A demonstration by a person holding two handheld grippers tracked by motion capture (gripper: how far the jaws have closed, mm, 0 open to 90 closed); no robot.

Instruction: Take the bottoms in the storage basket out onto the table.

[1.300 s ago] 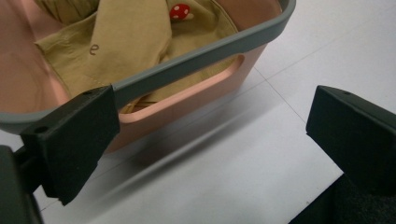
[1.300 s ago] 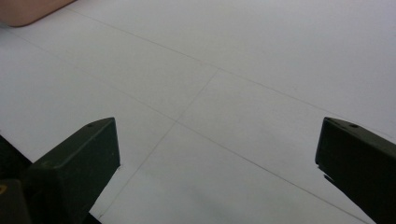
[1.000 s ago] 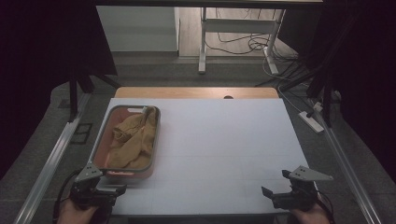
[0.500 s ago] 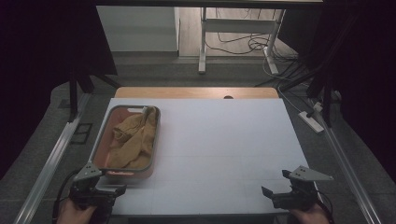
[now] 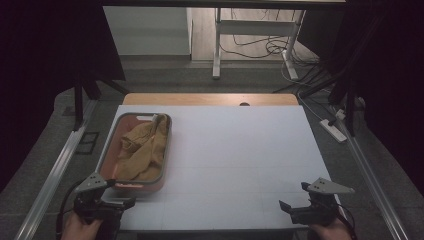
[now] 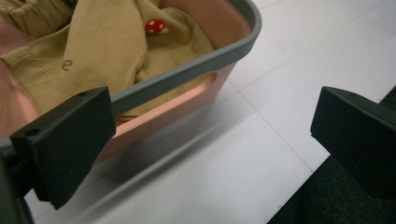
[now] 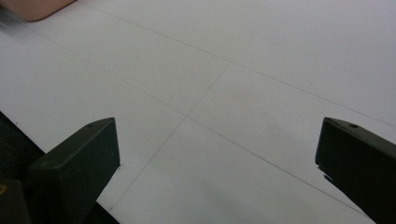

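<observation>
Almost nothing has moved since the earlier frames: both grippers sit where they were at the near edge of the white worktop (image 5: 240, 160), and the tub has not shifted. The left gripper (image 5: 107, 202) is at the near left corner, held in a hand (image 5: 80, 227), its jaws spread wide and gripping nothing; in the left gripper view (image 6: 212, 135) they frame the near end of the pink tub (image 6: 187, 95) with its grey rim, just beside it but not touching. The tub (image 5: 150, 185) stands on the left side of the worktop, and a crumpled mustard-yellow cloth (image 5: 142, 150) lies inside it (a small red mushroom print (image 6: 154, 26) shows on the fabric). The right gripper (image 5: 300, 212) rests at the near right corner, well apart from the tub, jaws likewise wide apart and empty over bare worktop.
</observation>
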